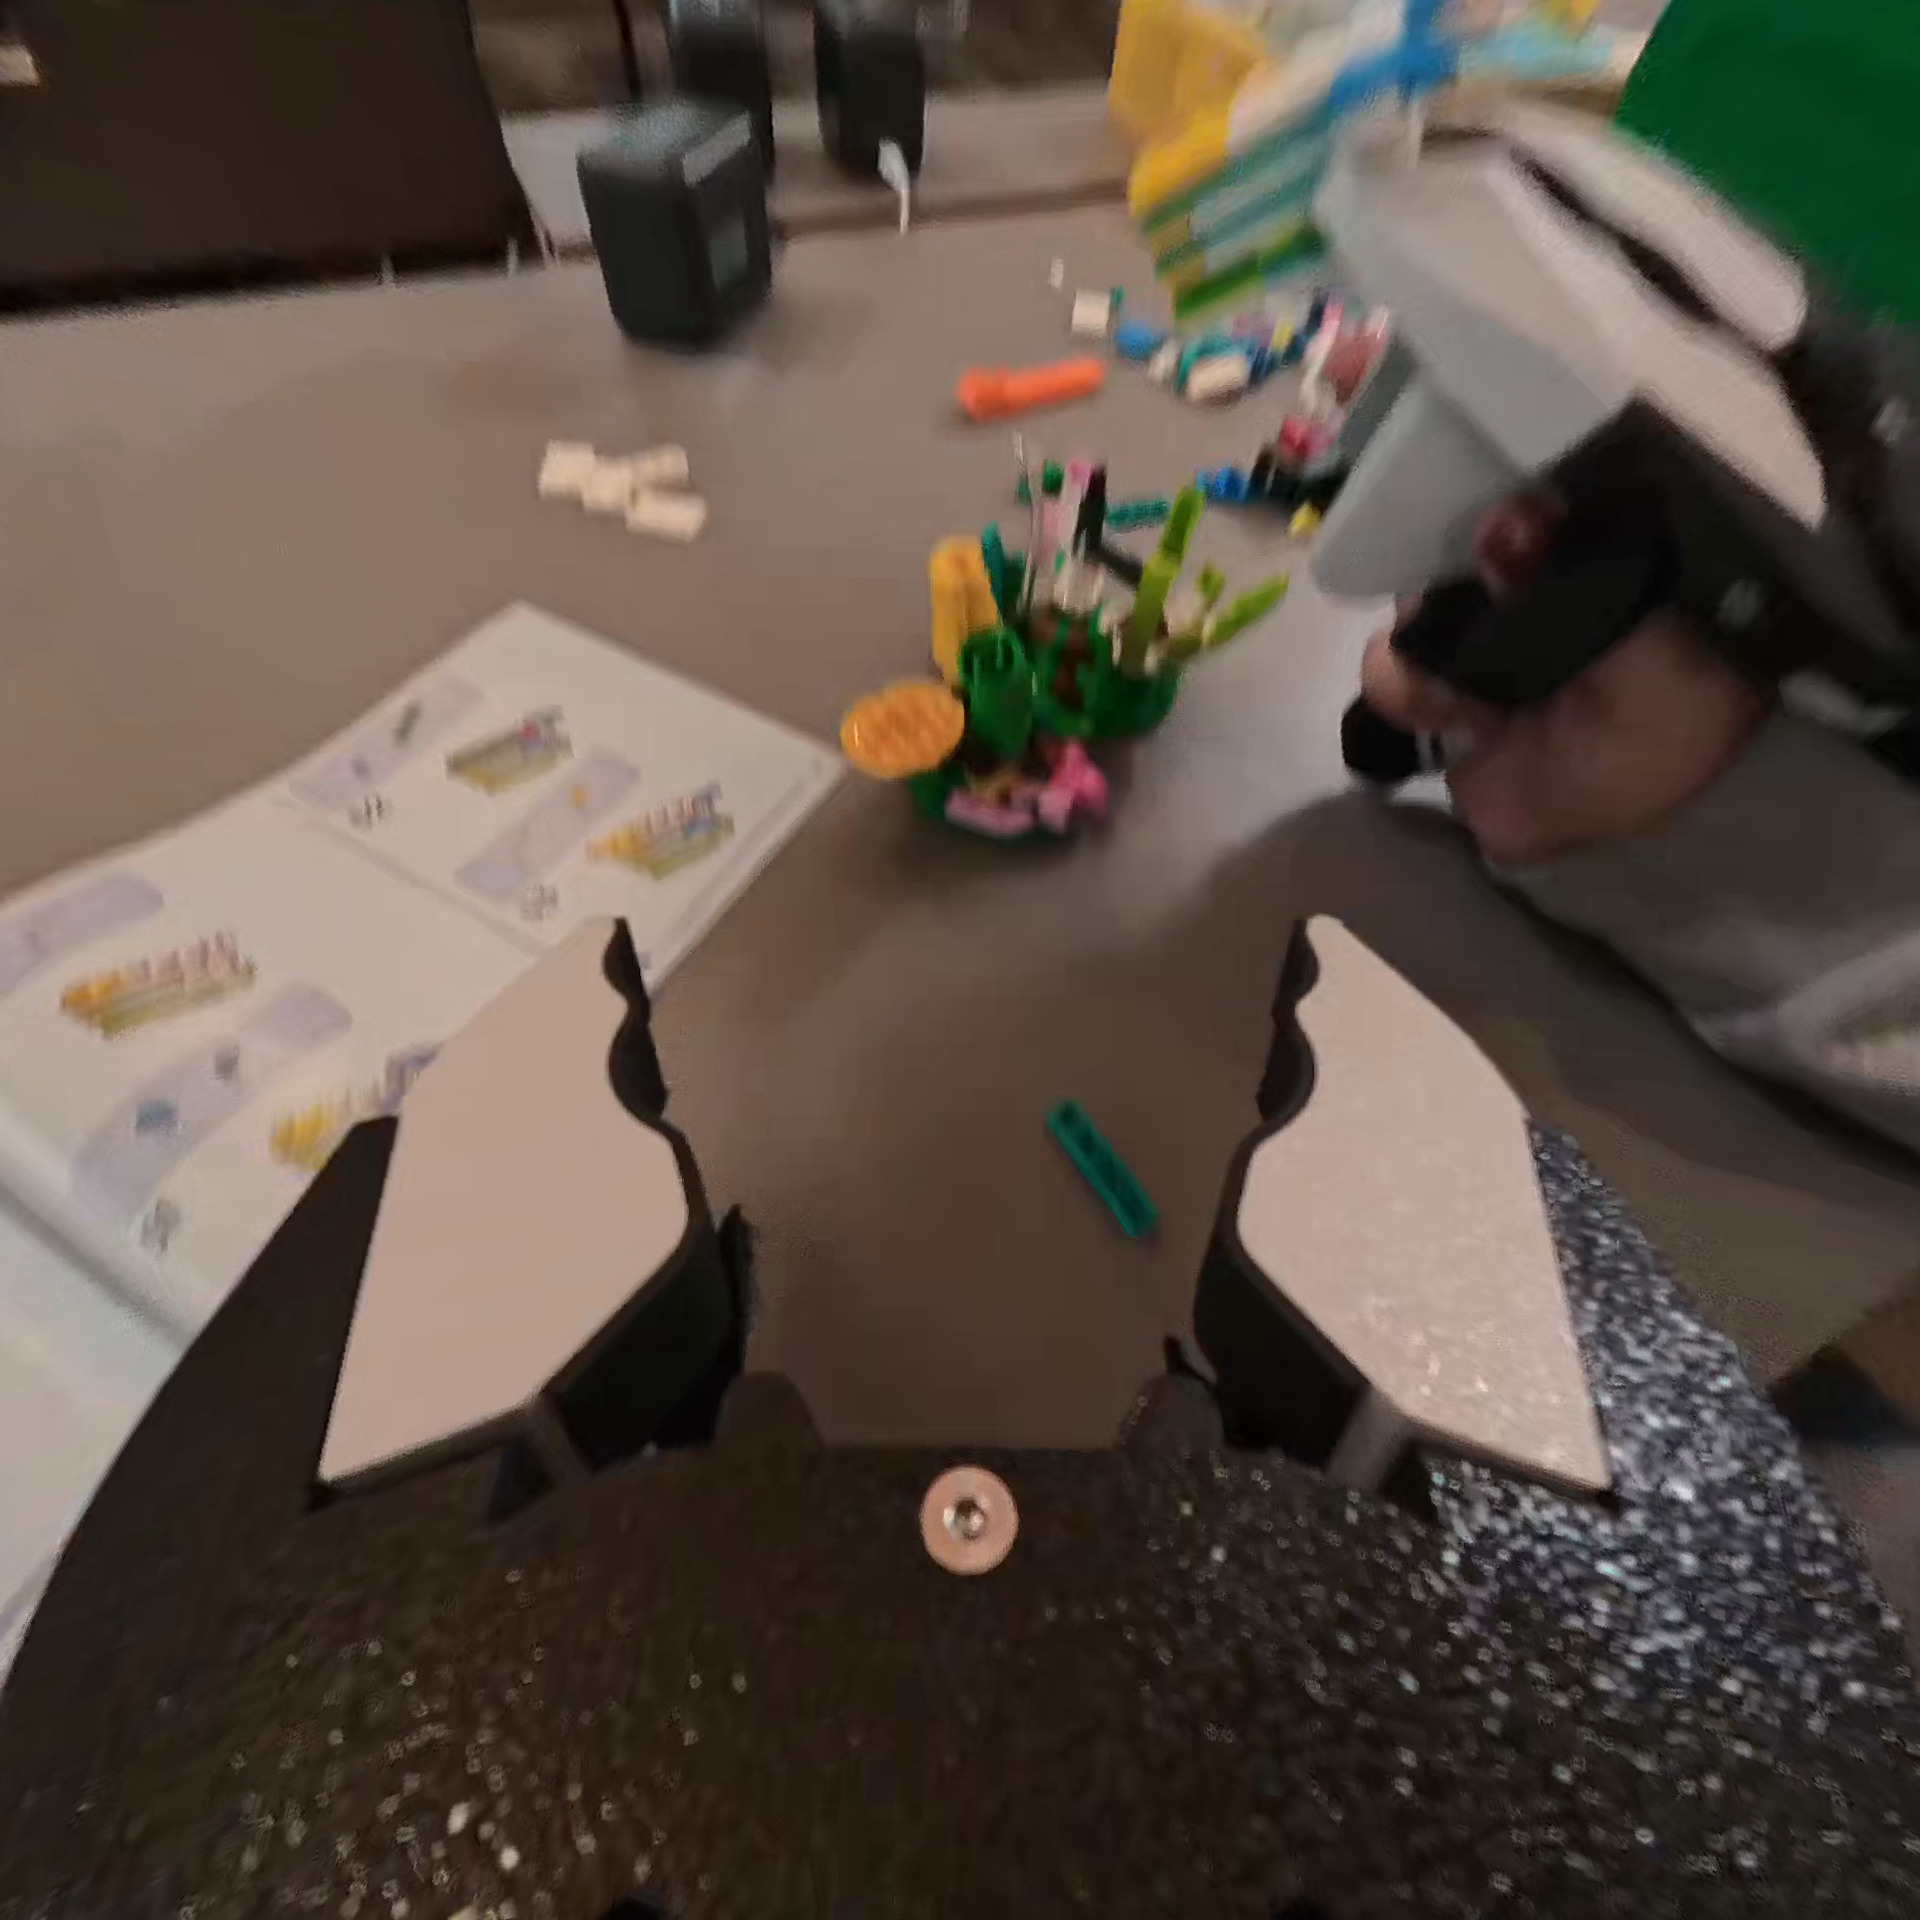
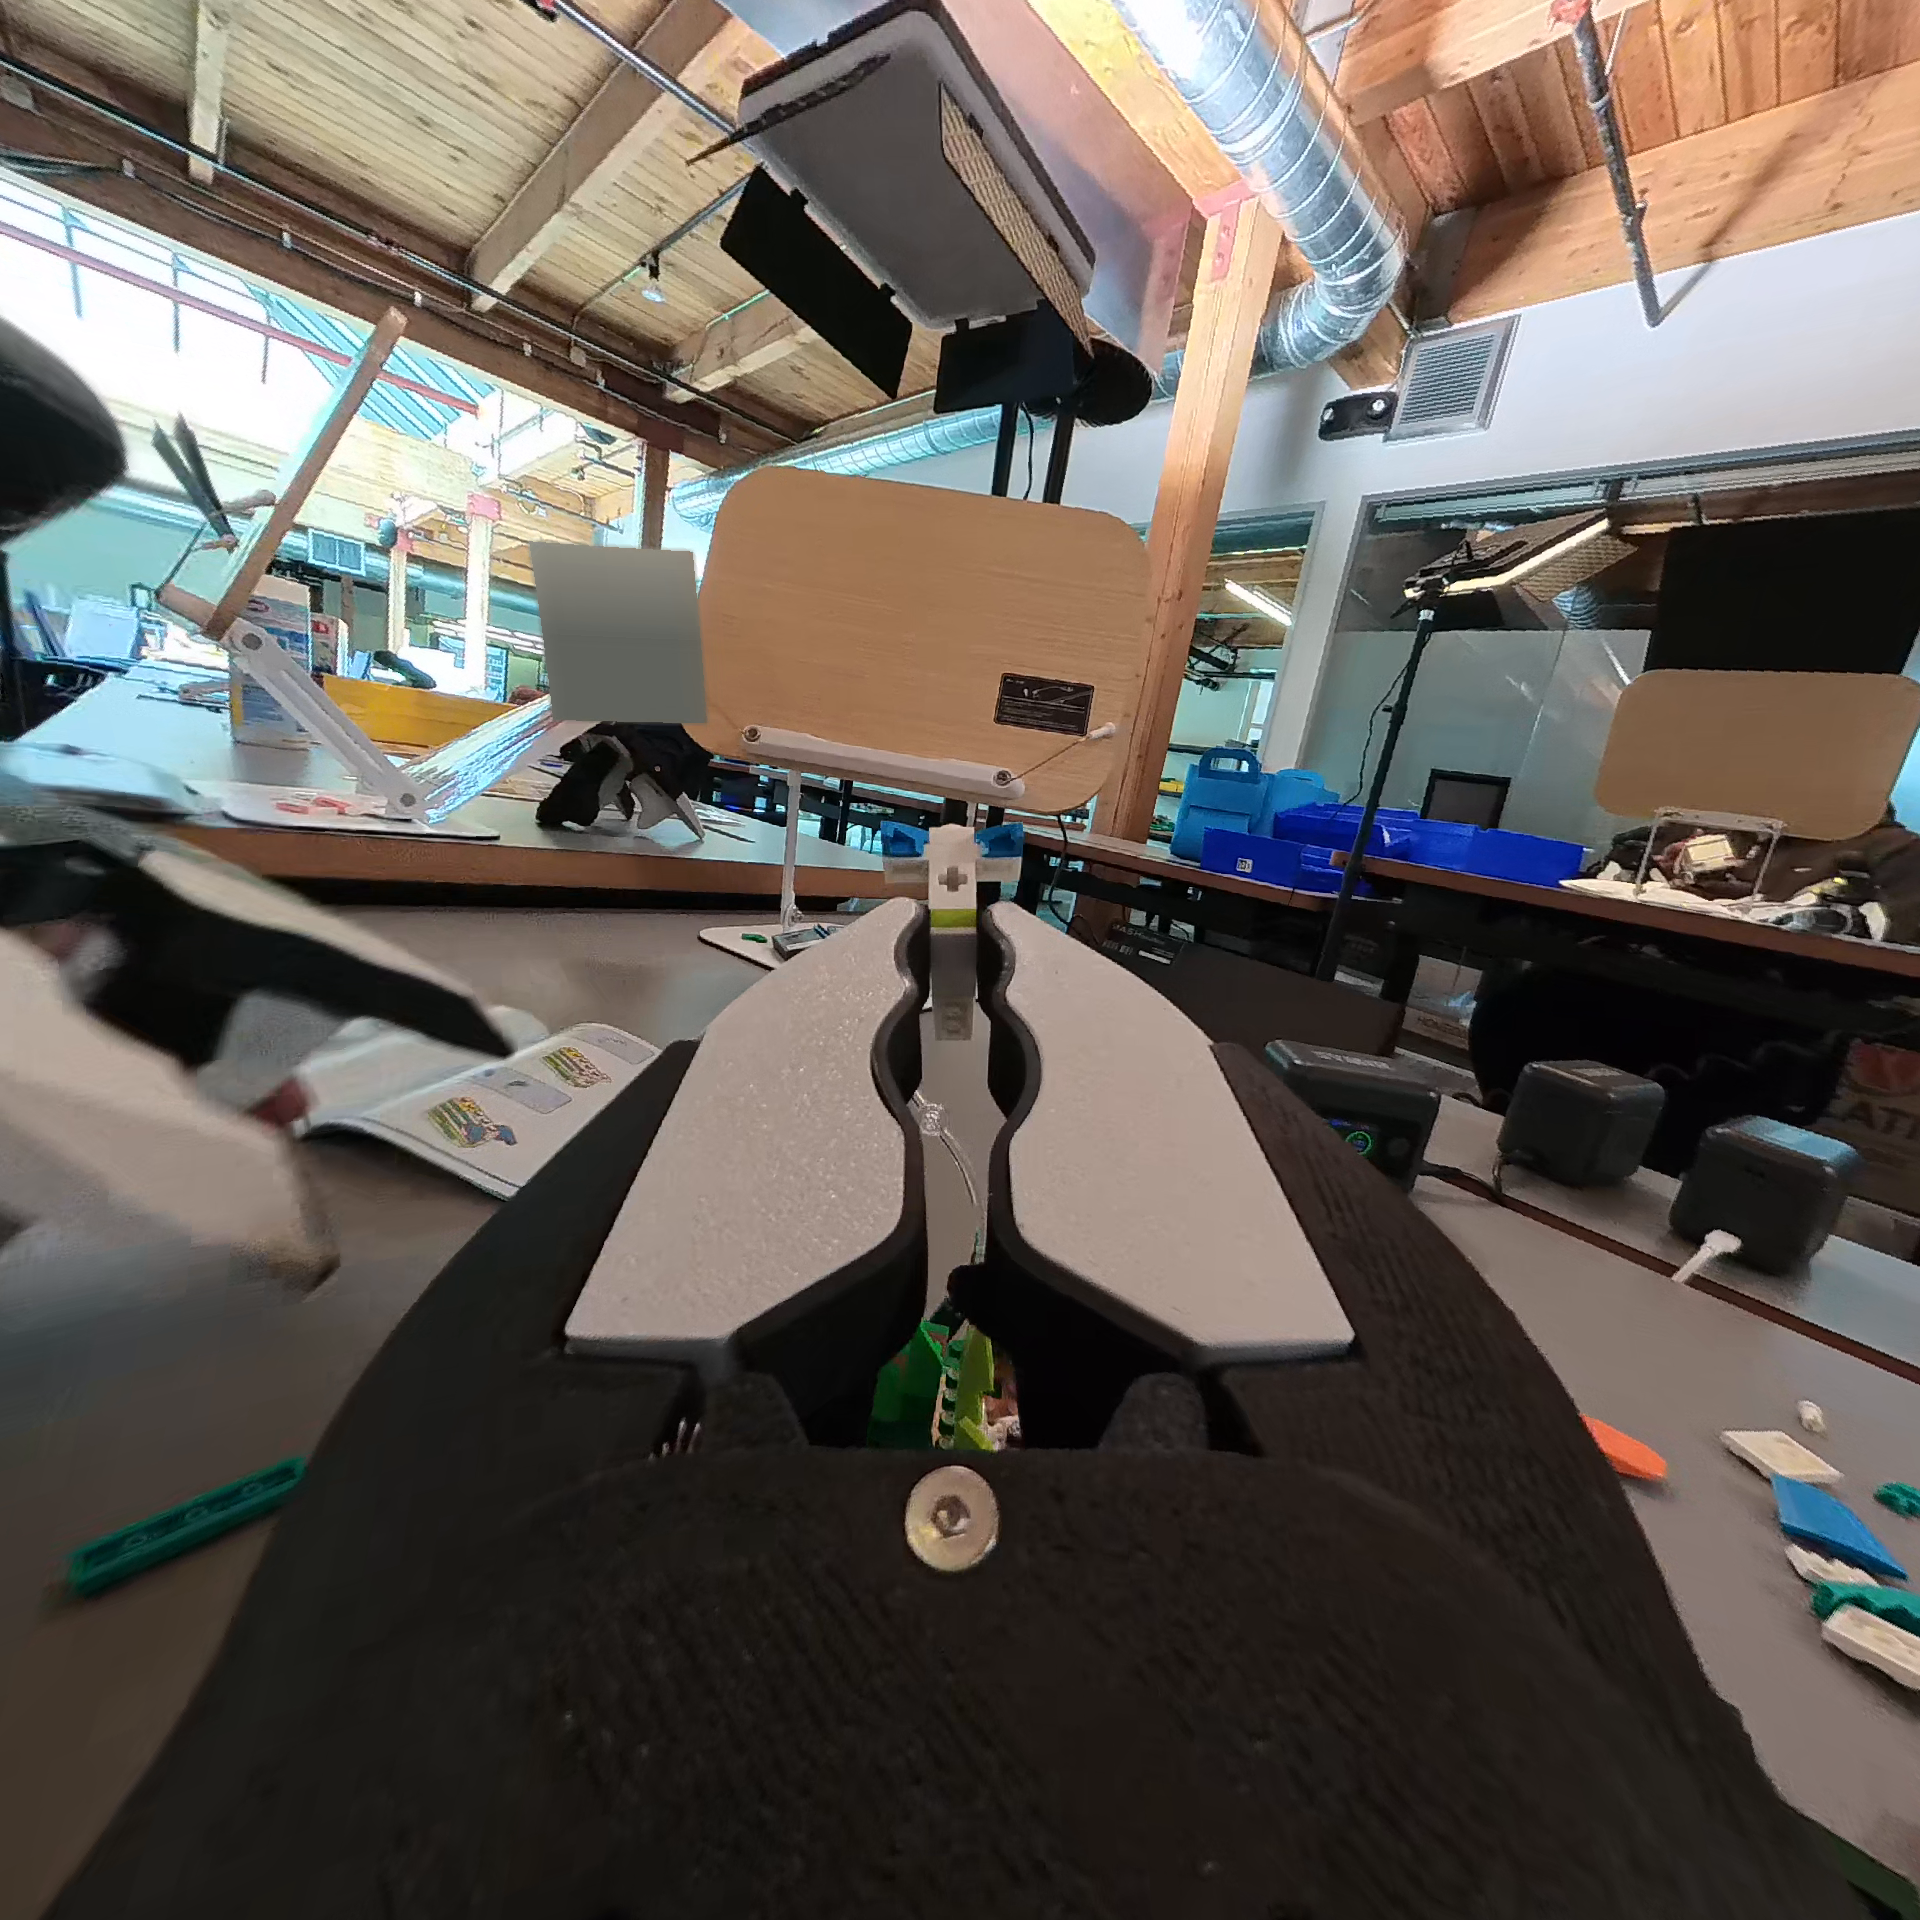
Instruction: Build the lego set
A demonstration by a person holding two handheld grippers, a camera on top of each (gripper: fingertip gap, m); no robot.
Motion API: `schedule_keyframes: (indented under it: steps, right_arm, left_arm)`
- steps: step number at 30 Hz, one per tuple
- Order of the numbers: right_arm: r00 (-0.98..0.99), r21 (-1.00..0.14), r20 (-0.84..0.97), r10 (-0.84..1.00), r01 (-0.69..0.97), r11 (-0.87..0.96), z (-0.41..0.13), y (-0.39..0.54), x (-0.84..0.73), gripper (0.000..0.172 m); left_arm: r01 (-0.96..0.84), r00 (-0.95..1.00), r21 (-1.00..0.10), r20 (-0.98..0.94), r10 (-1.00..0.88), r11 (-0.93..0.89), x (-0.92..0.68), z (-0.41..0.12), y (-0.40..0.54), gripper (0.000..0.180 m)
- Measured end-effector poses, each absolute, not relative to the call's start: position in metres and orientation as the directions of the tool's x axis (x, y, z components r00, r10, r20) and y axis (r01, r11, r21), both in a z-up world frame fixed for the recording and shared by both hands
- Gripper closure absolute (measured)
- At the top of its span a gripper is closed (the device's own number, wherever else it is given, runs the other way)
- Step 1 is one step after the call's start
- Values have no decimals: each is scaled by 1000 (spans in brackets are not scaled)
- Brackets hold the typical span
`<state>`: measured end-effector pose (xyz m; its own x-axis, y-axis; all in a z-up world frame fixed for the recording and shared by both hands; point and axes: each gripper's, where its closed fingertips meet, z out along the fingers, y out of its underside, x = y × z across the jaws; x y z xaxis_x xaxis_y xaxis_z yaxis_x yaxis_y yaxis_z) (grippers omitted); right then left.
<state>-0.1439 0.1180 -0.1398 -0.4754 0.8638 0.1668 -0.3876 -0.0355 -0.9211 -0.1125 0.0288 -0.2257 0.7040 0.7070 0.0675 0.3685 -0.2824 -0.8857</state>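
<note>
- Gripping a white brick piece [image 2: 954,940] (blue wings on top), right gripper [image 2: 954,935] is clenched, pads pressing its upright stem.
- Left gripper [image 1: 961,966] jaws spread wide, nothing between.
- Teal bar [image 1: 1101,1169] flat on desk [image 1: 312,499], between left fingers, long axis diagonal.
- Green plant model [image 1: 1049,665] ahead.
</note>
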Motion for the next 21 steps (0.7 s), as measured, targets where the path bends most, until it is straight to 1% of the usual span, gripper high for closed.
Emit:
schedule_keyframes:
  steps: [2,3,5,8,9,11,12,13,14,18,21]
  right_arm:
    - [-477,-921,168,863,-388,-35,-140,117,-143,165]
    - [-477,-921,168,863,-389,-35,-139,117,-143,165]
    - [-481,-919,172,860,-393,-36,-139,115,-141,165]
    - [-482,-917,184,857,-397,-26,-139,113,-141,165]
    - [-481,-916,187,857,-400,-25,-139,113,-140,165]
    - [-478,-915,191,857,-404,-21,-138,113,-140,165]
    - [-477,-914,195,857,-406,-18,-138,113,-140,165]
    - [-475,-913,198,857,-407,-14,-138,113,-140,165]
    - [-475,-912,203,856,-409,-10,-139,113,-140,165]
    - [-475,-912,211,855,-411,-3,-139,112,-140,165]
    - [-473,-913,205,857,-409,-8,-139,113,-141,165]
  left_arm:
    - [448,662,-827,53,748,-338,-96,-240,18,69]
    - [482,661,-805,73,747,-347,-87,-245,17,80]
    - [511,674,-794,130,728,-330,-72,-247,21,104]
    - [535,674,-754,109,730,-381,-67,-260,20,115]
    - [551,680,-738,125,723,-390,-64,-264,22,118]
    - [573,697,-714,167,697,-402,-57,-270,28,130]
    - [571,706,-714,176,686,-405,-55,-271,30,141]
    - [560,722,-720,181,668,-410,-53,-270,33,156]
    - [547,731,-729,177,659,-412,-53,-269,34,168]
    - [539,722,-731,145,677,-419,-56,-268,30,150]
    - [577,715,-696,178,676,-427,-54,-275,30,144]
